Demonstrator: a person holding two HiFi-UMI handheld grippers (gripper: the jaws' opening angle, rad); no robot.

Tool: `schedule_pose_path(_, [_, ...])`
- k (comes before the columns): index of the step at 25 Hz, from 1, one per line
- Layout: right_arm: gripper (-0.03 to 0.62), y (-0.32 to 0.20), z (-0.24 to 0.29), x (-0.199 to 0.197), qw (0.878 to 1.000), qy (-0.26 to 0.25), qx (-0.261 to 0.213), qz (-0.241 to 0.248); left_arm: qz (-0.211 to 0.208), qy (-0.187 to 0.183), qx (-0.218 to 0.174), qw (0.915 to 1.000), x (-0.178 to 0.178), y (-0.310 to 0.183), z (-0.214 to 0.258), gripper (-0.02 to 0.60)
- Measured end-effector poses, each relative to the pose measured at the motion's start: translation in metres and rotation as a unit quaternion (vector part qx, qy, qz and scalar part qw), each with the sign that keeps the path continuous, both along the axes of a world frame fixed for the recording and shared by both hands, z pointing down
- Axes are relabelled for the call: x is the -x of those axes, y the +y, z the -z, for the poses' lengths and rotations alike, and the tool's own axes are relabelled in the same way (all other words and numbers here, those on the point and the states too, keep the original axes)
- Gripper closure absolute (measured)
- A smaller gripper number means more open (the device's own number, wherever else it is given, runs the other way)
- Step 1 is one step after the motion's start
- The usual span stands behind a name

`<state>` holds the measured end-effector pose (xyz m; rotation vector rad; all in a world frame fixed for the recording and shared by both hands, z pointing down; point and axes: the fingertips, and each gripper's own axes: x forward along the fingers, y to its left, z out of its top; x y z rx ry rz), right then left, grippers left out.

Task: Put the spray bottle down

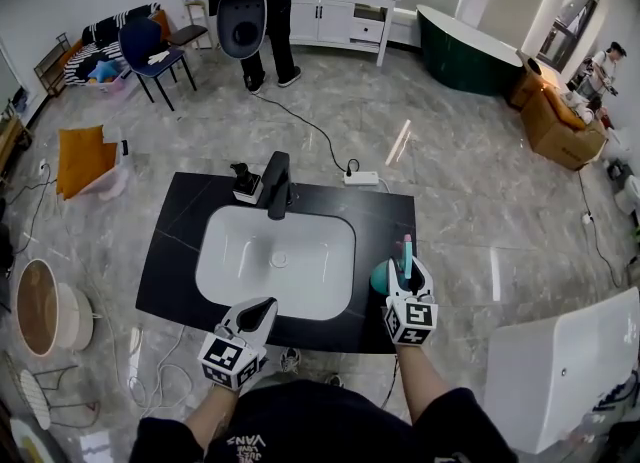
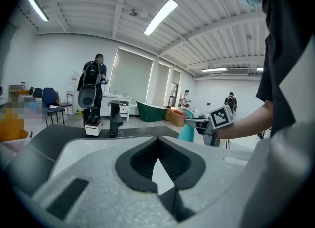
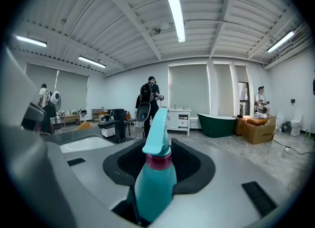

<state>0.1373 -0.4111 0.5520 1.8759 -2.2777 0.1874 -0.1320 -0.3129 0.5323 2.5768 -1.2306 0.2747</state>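
With the right claw (image 1: 406, 273) pinching the spray bottle (image 3: 155, 182) near the right edge of the desk (image 1: 385, 213), a tilted release could tip it off; the left claw (image 1: 260, 309) is pressed together.

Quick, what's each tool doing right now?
Left tool: closed, nothing between its jaws.
Right tool: closed on the teal spray bottle.

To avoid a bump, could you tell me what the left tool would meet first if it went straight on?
Probably the white basin, just ahead of the left tool and slightly below; depth is unclear.
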Motion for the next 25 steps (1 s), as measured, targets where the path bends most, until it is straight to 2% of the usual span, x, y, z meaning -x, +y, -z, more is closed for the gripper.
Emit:
schedule_pose_path(6, [0.437,0.002,0.0,0.0,1.0,0.0,0.01,0.008,-0.009,0.002,-0.001,1.0,-0.01,0.001,0.003,0.571])
schedule_pose_path(16, [0.361,0.013,0.0,-0.002,0.999,-0.015,0.025,0.025,-0.008,0.004,-0.01,0.9999,-0.022,0.011,0.009,0.571])
schedule_pose_path(25, [0.345,0.046,0.012,-0.007,0.999,-0.028,0.022,0.039,-0.007,0.009,-0.019,0.9998,-0.044,0.031,0.016,0.571])
